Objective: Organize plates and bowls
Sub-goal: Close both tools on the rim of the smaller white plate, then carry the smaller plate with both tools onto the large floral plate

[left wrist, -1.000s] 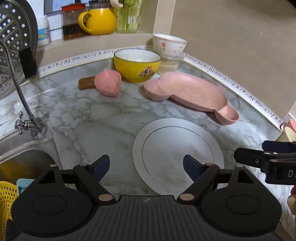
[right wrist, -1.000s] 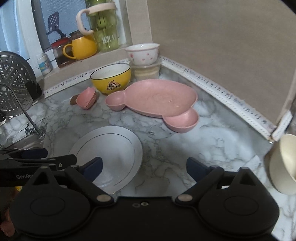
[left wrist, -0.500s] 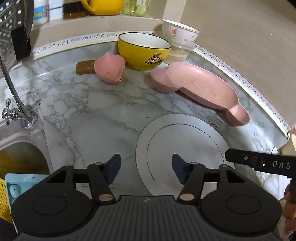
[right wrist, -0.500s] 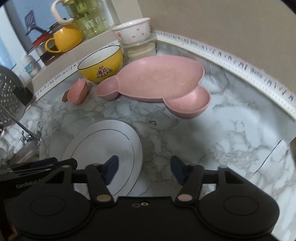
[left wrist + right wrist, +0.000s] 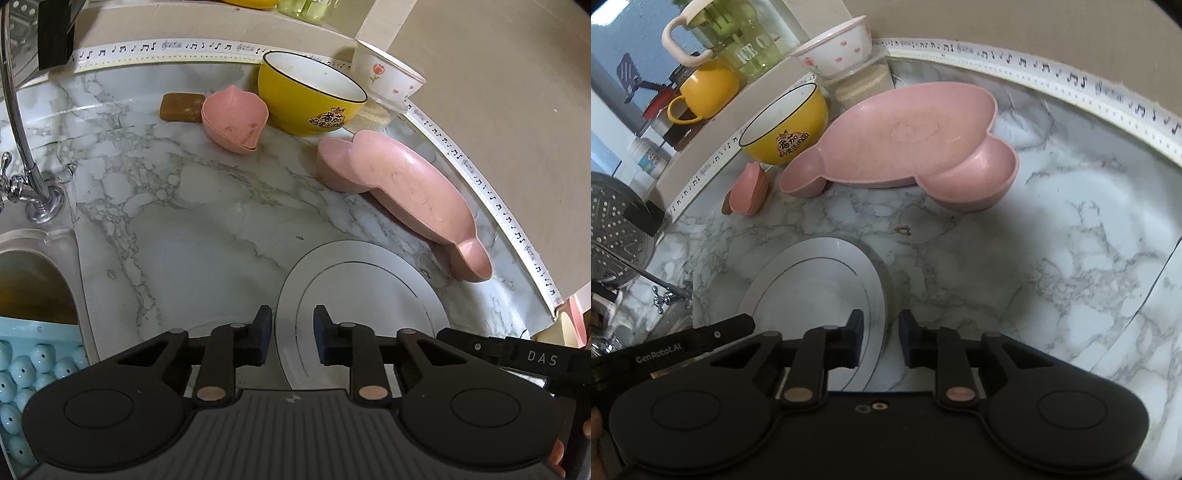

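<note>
White plate (image 5: pixel 364 295): we straddle opposite rims on the marble counter (image 5: pixel 207 221).
Left gripper (image 5: pixel 291 339): jaws closing, narrow.
Right gripper (image 5: pixel 881 341): jaws closing, narrow.

Left claw (image 5: pixel 290 339) and right claw (image 5: pixel 881 341) tilt downward, jaws closing.

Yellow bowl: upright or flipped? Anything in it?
Upright and empty: the yellow bowl sits rim-up on the marble counter, and what shows of its white inside is bare.
</note>
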